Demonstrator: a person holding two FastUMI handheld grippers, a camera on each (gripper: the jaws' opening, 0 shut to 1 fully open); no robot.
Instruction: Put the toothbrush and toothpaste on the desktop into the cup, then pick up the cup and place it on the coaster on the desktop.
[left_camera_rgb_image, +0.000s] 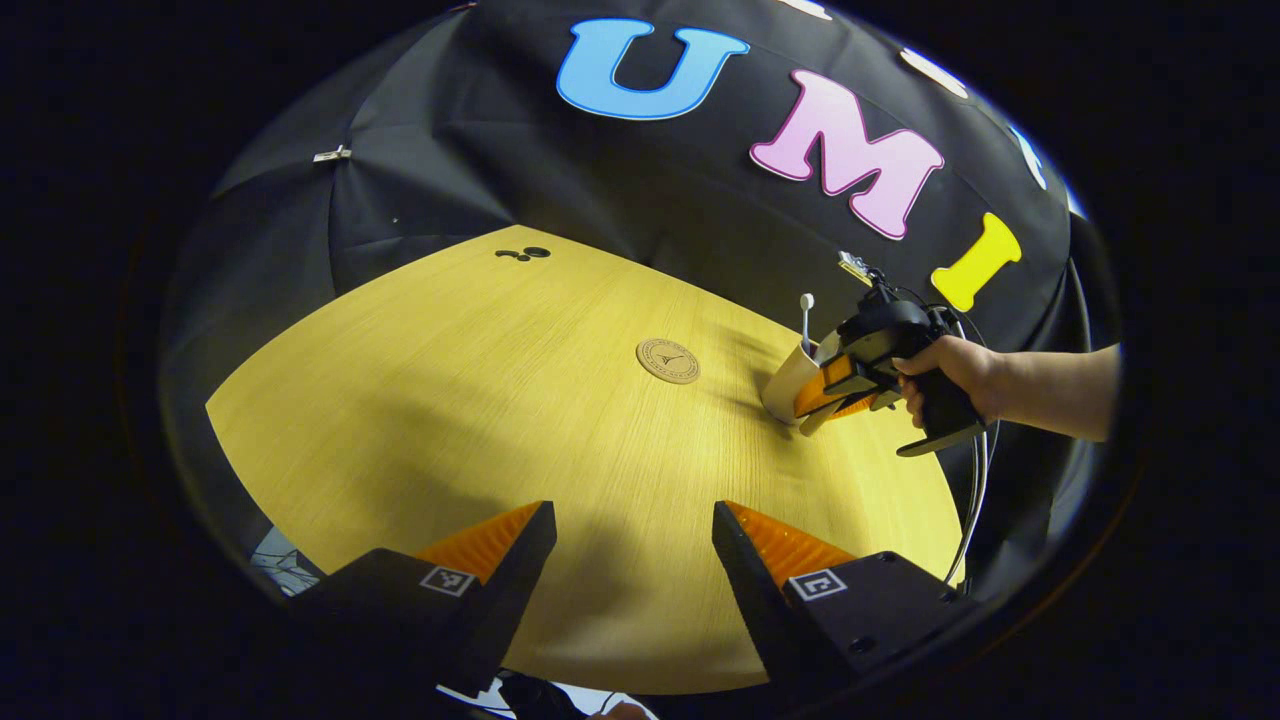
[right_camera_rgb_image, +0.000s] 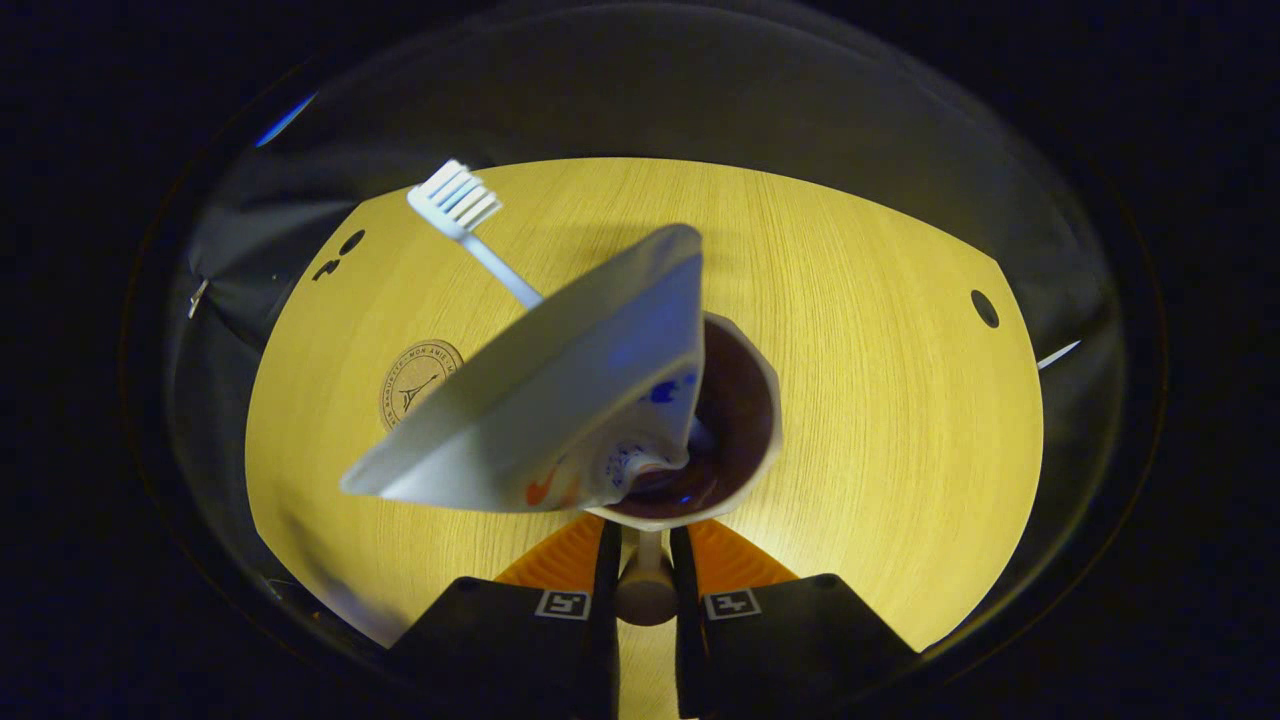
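Observation:
A pale cup (left_camera_rgb_image: 788, 385) stands tilted at the right of the yellow table (left_camera_rgb_image: 500, 420), with a white toothbrush (left_camera_rgb_image: 806, 312) sticking up out of it. My right gripper (left_camera_rgb_image: 840, 385), held by a hand (left_camera_rgb_image: 950, 370), grips the cup from the right. In the right gripper view the cup (right_camera_rgb_image: 765, 400) holds the toothpaste tube (right_camera_rgb_image: 560, 400) and the toothbrush (right_camera_rgb_image: 462, 205), and my right gripper (right_camera_rgb_image: 645, 535) is shut on the cup's handle (right_camera_rgb_image: 645, 585). The round coaster (left_camera_rgb_image: 668, 360) (right_camera_rgb_image: 420, 380) lies bare, left of the cup. My left gripper (left_camera_rgb_image: 635, 530) hovers open over the near table.
Small black marks (left_camera_rgb_image: 525, 253) sit at the table's far edge. A dark hole (right_camera_rgb_image: 985, 308) shows at the right of the tabletop in the right gripper view. Black cloth walls stand behind the table, and a cable (left_camera_rgb_image: 975, 500) hangs from the right gripper.

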